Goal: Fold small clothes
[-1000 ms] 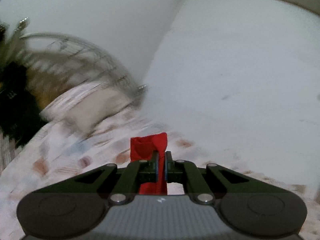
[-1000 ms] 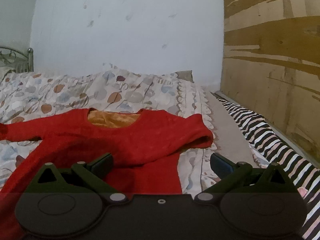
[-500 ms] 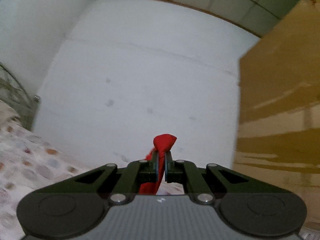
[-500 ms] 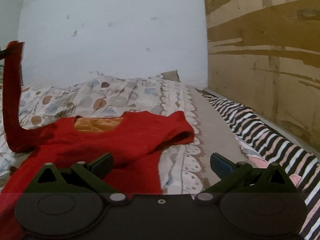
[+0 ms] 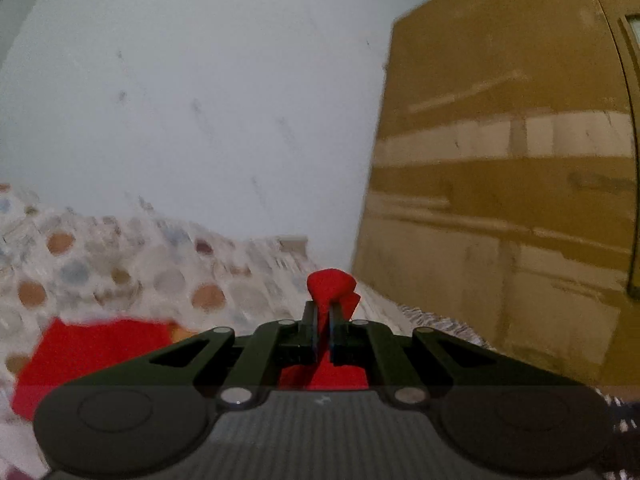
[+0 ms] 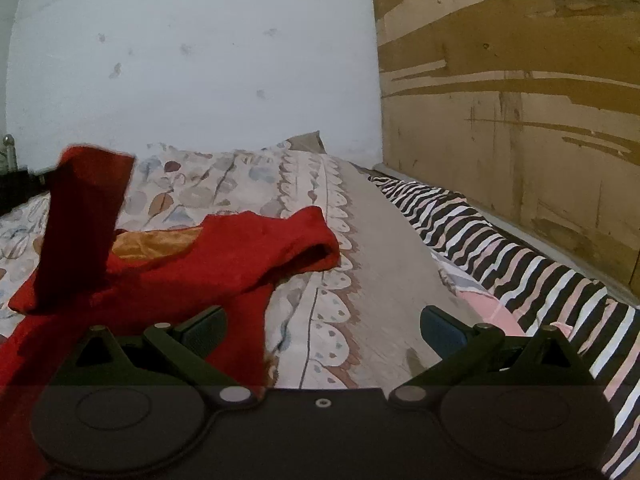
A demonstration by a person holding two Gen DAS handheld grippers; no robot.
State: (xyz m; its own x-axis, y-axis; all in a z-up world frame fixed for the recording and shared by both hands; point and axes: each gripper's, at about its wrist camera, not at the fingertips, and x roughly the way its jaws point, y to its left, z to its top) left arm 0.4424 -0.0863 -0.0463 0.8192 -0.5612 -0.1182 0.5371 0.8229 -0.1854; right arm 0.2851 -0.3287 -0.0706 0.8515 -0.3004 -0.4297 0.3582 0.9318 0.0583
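Left wrist view showed the left hand-held gripper [image 5: 323,322] clenched on the cuff of a sleeve [image 5: 331,286], a red knob of cloth bunched past its tips. The sweater [image 6: 208,276] lay on the bed [image 6: 376,248], chest up, its orange lining showing at the neck. From the right wrist view the lifted sleeve [image 6: 82,224] rose steeply from the left shoulder and hung above the chest, apart from the cloth beneath. The right hand-held gripper [image 6: 322,324] stood released, with nothing between its jaws, low over the bed just beside the sweater's right edge. The other sleeve [image 6: 308,240] lay bent near a striped blanket [image 6: 500,256] along the wall side.

Judging by this, the sleeve fold across the chest was under way, and the risks lay there. The grip took only the cuff's end, so the knit could slip out if the pull ran taut. Nothing pinned the body, so a hard tug across could drag the shoulder along and rumple the chest. Dropped from that height, the sleeve might land twisted or doubled rather than flat. The soft quilt [image 6: 224,184] gave little firm backing, so creases would likely set unevenly.
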